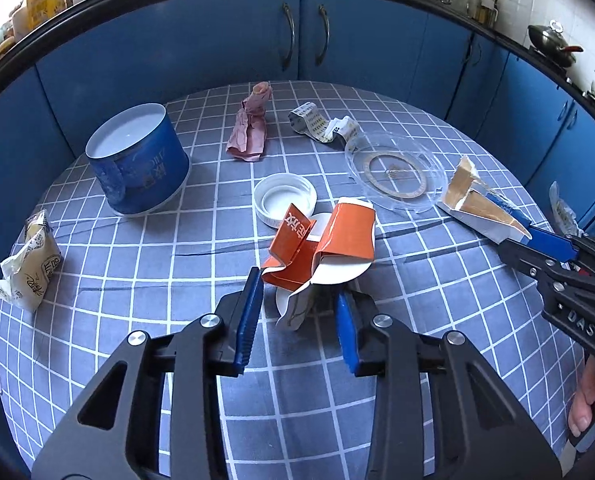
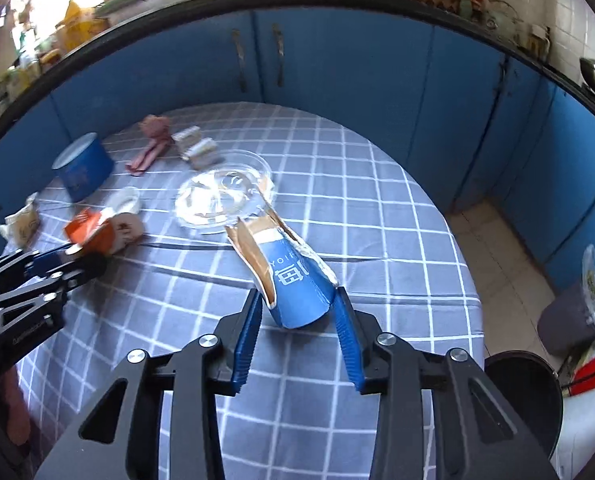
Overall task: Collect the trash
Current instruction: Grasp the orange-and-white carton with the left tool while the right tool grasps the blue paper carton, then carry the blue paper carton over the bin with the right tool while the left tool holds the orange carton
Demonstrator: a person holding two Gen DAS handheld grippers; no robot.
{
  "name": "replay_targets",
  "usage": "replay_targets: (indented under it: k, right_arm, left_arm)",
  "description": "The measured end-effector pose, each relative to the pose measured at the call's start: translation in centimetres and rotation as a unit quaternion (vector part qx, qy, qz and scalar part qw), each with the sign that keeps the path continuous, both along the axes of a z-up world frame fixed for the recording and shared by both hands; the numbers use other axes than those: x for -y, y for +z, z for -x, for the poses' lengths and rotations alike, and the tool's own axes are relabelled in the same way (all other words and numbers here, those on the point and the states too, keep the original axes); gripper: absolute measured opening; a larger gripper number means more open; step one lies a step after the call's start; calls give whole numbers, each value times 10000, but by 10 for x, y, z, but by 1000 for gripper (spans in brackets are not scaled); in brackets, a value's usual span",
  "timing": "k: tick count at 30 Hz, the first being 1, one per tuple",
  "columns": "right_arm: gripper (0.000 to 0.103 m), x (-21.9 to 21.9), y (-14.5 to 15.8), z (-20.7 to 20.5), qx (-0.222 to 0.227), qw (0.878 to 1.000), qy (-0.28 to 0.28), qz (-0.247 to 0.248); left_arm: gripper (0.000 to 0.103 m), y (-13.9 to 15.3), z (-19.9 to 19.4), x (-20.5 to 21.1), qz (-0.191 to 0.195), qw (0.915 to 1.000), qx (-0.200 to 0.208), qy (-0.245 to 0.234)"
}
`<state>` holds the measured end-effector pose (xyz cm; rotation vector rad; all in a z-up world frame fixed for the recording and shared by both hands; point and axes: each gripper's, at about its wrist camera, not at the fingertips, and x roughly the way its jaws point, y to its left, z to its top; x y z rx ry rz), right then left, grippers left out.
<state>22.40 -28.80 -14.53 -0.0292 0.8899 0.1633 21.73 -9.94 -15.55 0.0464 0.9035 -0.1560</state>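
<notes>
A crushed orange paper cup (image 1: 325,248) lies on the checked tablecloth (image 1: 137,264). My left gripper (image 1: 299,304) closes its jaws around the cup's white near end; whether the pads touch it is unclear. It also shows in the right wrist view (image 2: 101,232). My right gripper (image 2: 299,312) is shut on a torn blue paper cup (image 2: 293,280) and holds it above the table. The blue cup also shows in the left wrist view (image 1: 485,208), held by the right gripper (image 1: 537,240).
On the table are a blue tub (image 1: 137,160), a white lid (image 1: 283,200), a clear plastic lid (image 1: 397,172), a pink wrapper (image 1: 251,124), a printed wrapper (image 1: 321,124) and a yellow bag (image 1: 29,260). Bins (image 2: 525,392) stand on the floor at right. Blue cabinets (image 1: 297,36) stand behind.
</notes>
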Motion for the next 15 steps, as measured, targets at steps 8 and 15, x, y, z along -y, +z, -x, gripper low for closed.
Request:
replay_targets:
  k: [8, 15]
  right_arm:
    - [34, 1, 15, 21, 72, 10000, 1, -58]
    - [34, 3, 33, 42, 236, 9997, -56, -29]
  left_arm:
    - [34, 9, 7, 2, 41, 10000, 56, -12]
    - [32, 25, 25, 1, 136, 9997, 202, 11]
